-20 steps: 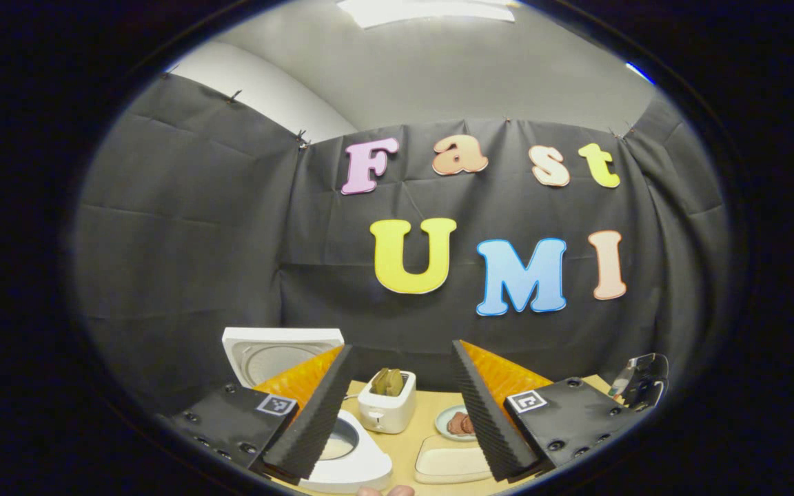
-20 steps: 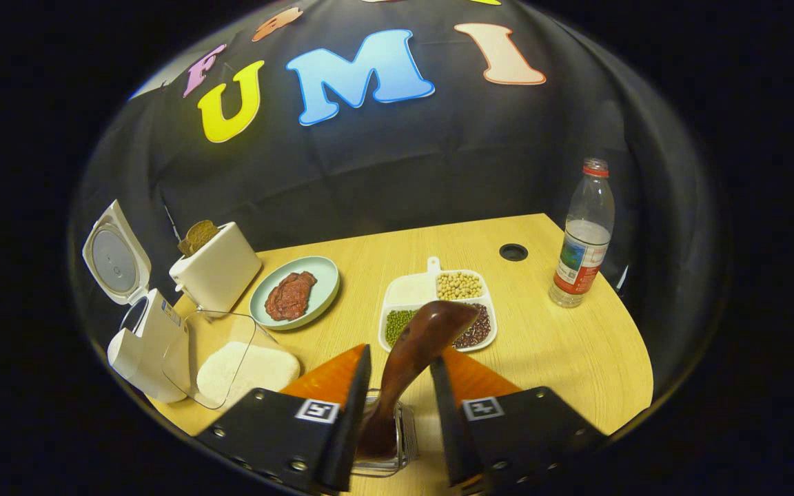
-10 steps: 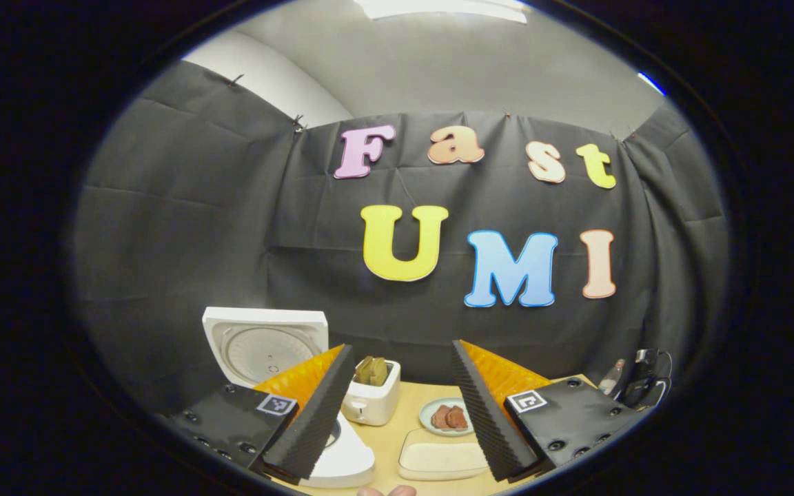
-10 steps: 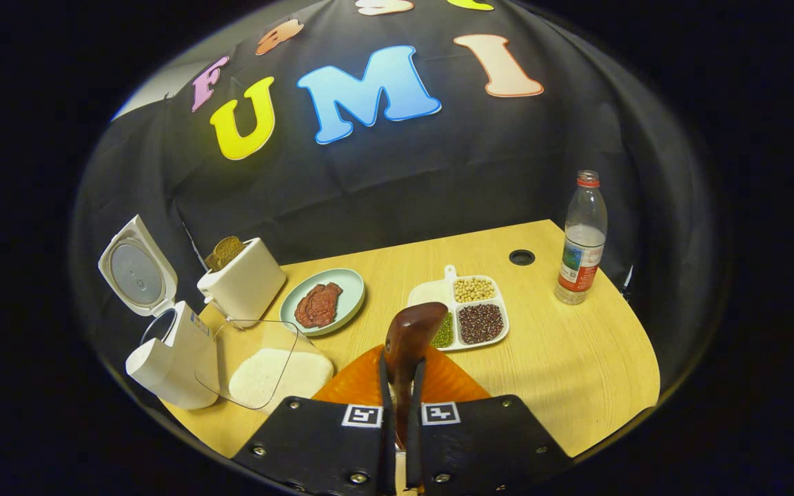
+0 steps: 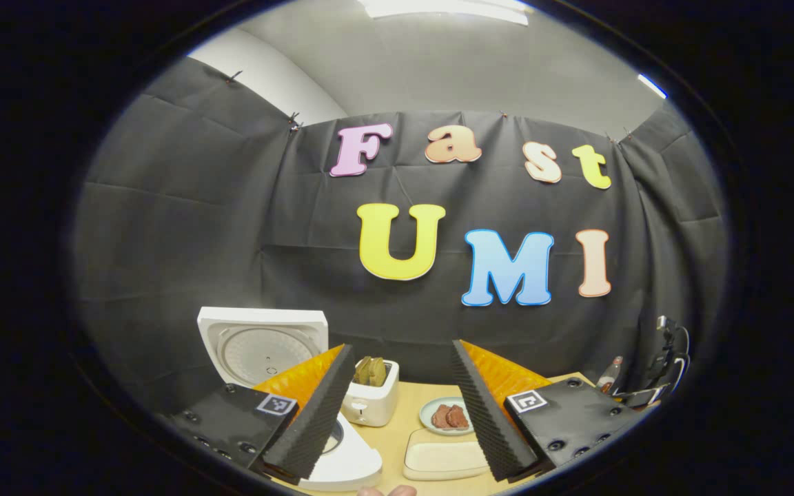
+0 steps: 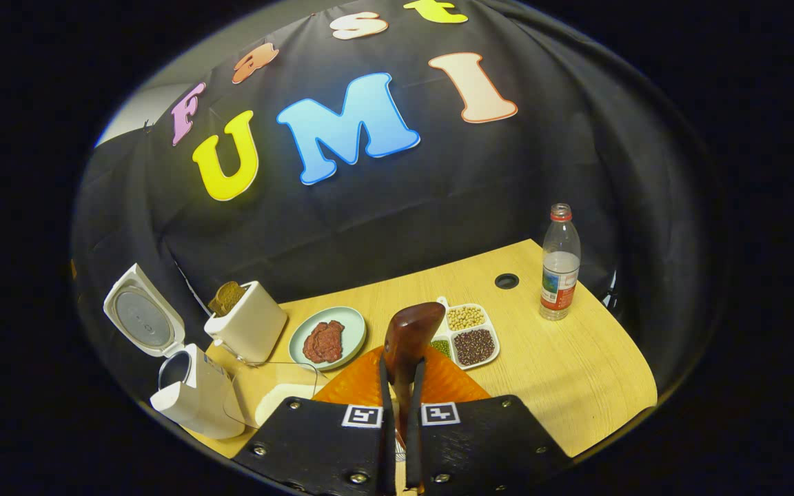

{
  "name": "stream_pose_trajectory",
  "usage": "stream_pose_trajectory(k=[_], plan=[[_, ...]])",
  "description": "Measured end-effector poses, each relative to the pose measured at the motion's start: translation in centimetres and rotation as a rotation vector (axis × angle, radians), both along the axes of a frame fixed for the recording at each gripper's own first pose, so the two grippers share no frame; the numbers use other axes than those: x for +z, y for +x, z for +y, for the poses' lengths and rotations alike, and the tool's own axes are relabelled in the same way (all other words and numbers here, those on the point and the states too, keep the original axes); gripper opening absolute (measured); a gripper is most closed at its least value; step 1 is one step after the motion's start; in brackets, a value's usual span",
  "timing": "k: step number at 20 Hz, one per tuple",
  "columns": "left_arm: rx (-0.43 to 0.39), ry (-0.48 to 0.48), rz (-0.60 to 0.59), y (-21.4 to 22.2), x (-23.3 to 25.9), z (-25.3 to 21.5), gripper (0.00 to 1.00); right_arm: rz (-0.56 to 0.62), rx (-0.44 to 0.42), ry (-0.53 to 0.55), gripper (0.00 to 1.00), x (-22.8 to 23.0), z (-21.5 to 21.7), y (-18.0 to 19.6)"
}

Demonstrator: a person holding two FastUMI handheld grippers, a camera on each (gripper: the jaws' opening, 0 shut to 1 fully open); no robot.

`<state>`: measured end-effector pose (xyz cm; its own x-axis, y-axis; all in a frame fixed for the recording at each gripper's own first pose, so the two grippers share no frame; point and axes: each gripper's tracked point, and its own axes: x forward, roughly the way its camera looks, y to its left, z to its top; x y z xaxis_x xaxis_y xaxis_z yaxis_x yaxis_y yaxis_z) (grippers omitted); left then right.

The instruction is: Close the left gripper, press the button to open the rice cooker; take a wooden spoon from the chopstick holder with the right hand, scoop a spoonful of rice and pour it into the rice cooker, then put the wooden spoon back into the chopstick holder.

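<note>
Right claw [image 6: 400, 386] grips the spoon [image 6: 407, 337] above the tabletop [image 6: 562, 372]. Left claw [image 5: 400, 406] gapes empty. Cooker [image 6: 194, 396] lid stands open.

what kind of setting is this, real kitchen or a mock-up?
Likely a staged data-collection booth, not a real kitchen: black cloth wall hung behind one wooden table, where a rice cooker with its lid up, a toaster and a divided bean dish are laid out like props.
</note>
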<state>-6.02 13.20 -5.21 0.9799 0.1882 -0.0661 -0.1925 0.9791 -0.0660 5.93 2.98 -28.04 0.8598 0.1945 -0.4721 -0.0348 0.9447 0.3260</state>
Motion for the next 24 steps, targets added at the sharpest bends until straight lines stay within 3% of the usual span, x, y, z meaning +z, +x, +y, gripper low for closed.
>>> stream_pose_trajectory(k=[6, 11, 12, 17, 20, 24], plan=[[-0.062, 0.000, -0.021, 0.3, -0.2, 1.0, 0.90, -0.068, -0.026, 0.066, 0.06, 6.8, 1.9, 0.1], [-0.098, -0.011, -0.026, 0.1, 0.0, 1.5, 0.94, -0.109, 0.087, 0.080, 0.06, 8.7, 8.6, 1.4], [-0.095, -0.007, -0.023, 0.0, 0.2, 1.8, 0.91, -0.105, 0.118, 0.072, 0.06, 8.3, 10.2, 1.6], [-0.046, 0.039, -0.013, -0.4, 1.0, 2.0, 0.94, -0.069, 0.244, 0.063, 0.06, 5.1, 16.8, 3.7], [-0.023, 0.037, -0.015, -1.5, 1.7, 1.5, 0.91, -0.050, 0.333, -0.022, 0.06, 1.9, 19.9, 4.4], [0.022, 0.039, -0.020, -2.6, 2.2, 1.7, 0.94, -0.020, 0.421, -0.139, 0.06, -2.5, 22.0, 4.4]])
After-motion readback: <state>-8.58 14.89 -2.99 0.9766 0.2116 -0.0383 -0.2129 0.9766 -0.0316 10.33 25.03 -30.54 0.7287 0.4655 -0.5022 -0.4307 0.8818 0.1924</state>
